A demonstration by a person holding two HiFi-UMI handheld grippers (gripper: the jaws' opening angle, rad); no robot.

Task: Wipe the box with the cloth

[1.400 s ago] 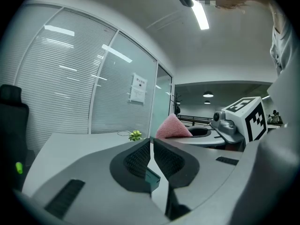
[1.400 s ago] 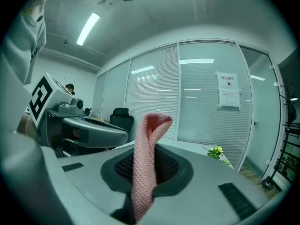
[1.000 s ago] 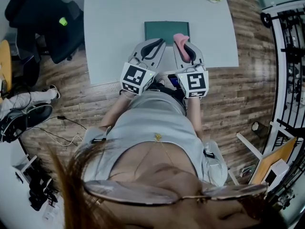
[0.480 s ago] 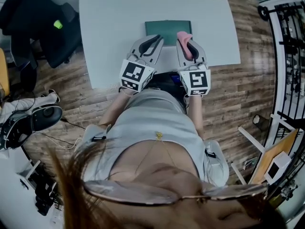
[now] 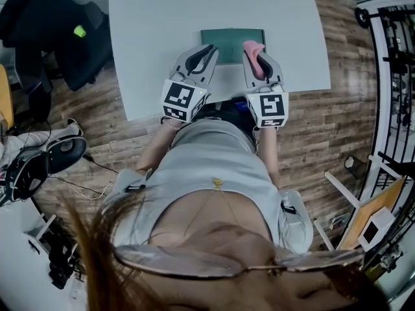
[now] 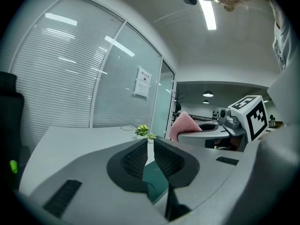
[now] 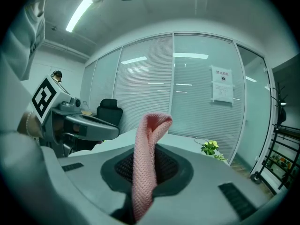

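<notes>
**Right gripper grasping the cloth, left gripper clenched on nothing**

From my remote seat, I see the right jaws pinching the pink cloth between their pads, with its folded top standing up above the tips. The left jaws are pressed together with nothing held (only a sliver of green shows past them). The green box lies flat on the pale table, near its front edge and just ahead of both grippers. In the head view the cloth sits over the box's right front corner. I cannot tell whether it touches.
</notes>
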